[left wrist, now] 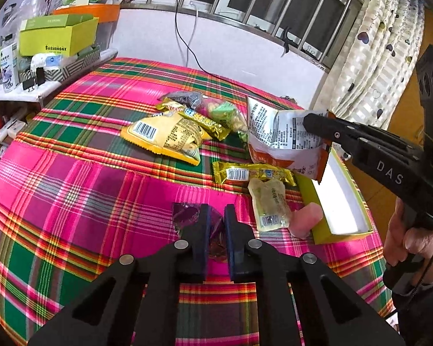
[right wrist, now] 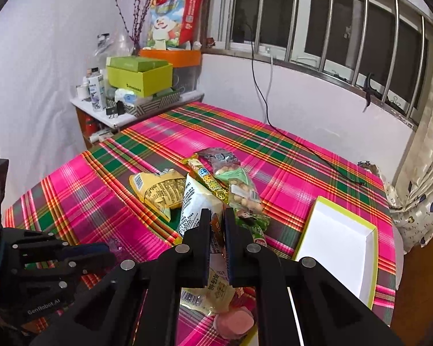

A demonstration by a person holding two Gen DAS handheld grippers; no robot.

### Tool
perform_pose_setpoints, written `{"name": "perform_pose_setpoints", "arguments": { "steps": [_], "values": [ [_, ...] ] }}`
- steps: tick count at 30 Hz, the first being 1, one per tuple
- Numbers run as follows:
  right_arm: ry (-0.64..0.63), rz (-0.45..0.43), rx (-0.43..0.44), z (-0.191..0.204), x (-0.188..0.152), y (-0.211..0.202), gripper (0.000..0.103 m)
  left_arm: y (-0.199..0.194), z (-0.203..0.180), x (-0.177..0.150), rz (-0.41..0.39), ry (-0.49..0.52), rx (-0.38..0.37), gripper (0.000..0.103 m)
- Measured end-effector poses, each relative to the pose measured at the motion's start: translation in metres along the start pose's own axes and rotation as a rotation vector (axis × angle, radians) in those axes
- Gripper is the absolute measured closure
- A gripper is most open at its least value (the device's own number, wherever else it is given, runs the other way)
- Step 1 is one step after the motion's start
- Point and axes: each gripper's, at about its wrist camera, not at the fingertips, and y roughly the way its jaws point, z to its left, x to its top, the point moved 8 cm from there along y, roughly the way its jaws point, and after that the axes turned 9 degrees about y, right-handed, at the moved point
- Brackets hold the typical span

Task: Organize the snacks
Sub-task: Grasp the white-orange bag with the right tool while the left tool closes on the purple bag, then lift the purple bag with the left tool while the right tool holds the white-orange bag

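Low in the left wrist view, my left gripper [left wrist: 217,216] is shut on a small purple snack packet [left wrist: 187,216], just above the plaid tablecloth [left wrist: 86,187]. The right wrist view has that gripper [right wrist: 101,252] at lower left. My right gripper [right wrist: 217,216] is shut on the edge of a white and orange snack bag [right wrist: 194,201], lifted off the cloth; the left wrist view shows that gripper [left wrist: 311,122] and bag [left wrist: 274,135] above the box's left end. The open lime box with a white inside [left wrist: 340,201] [right wrist: 337,239] lies at the table's right side.
A yellow bag [left wrist: 164,135], a long yellow bar [left wrist: 205,119], a green peanut bag [right wrist: 239,184] and a grey packet [left wrist: 184,98] lie mid-table. Another yellow bar [left wrist: 254,173], a pale packet [left wrist: 270,204] and a pink one [left wrist: 306,219] lie beside the box. A cluttered shelf [right wrist: 135,112] stands far left.
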Motion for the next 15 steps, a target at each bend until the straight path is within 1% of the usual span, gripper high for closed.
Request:
{"name": "perform_pose_setpoints", "arguments": {
  "steps": [8,11,15],
  "values": [
    [0.009,-0.003,0.002,-0.003,-0.005,-0.008,0.096,-0.004,0.004,-0.004,-0.006,0.009,0.004,0.095],
    [0.011,-0.002,0.004,-0.003,-0.007,-0.009,0.096,-0.008,0.012,-0.007,-0.006,-0.017,0.005,0.096],
    [0.012,-0.006,0.005,-0.003,-0.007,-0.010,0.096,-0.014,0.015,0.000,-0.019,-0.016,0.012,0.100]
  ]
}}
